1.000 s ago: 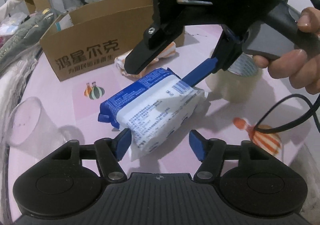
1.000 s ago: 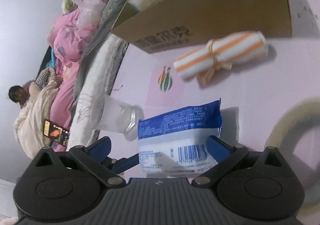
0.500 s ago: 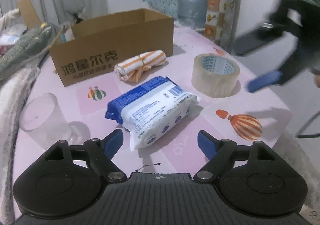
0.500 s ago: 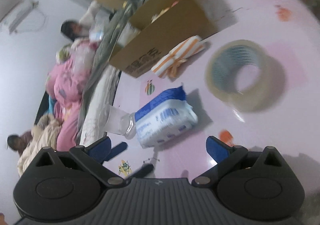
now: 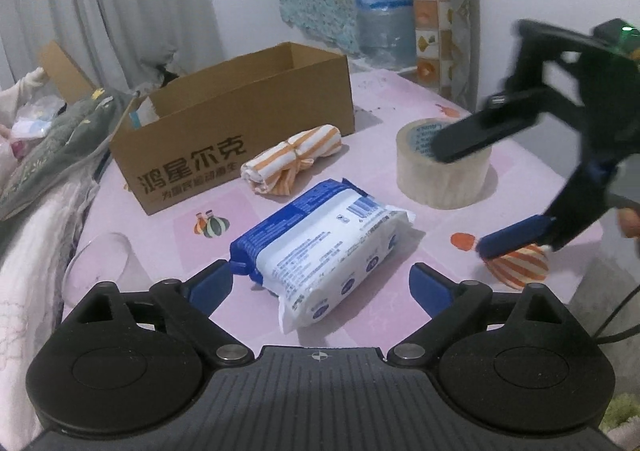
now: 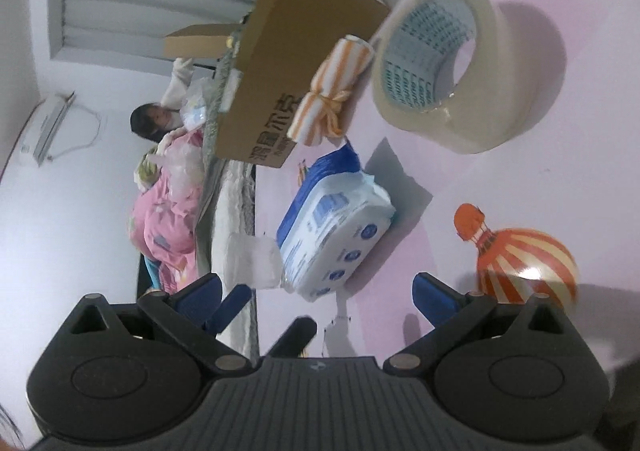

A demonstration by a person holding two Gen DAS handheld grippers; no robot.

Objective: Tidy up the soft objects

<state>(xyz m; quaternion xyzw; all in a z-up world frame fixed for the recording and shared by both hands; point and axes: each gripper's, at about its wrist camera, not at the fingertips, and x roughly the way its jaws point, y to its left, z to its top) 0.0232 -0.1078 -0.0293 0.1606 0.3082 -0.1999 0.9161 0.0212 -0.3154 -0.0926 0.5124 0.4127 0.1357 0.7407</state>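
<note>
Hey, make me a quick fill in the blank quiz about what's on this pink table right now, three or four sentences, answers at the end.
1. The striped towel roll lies right in front of the cardboard ____.
2. The wipes pack lies between the left gripper's ____ fingers.
3. The tape roll is ____ in colour.
4. The cup is made of clear ____.

Answers: box; open; beige; plastic
</note>
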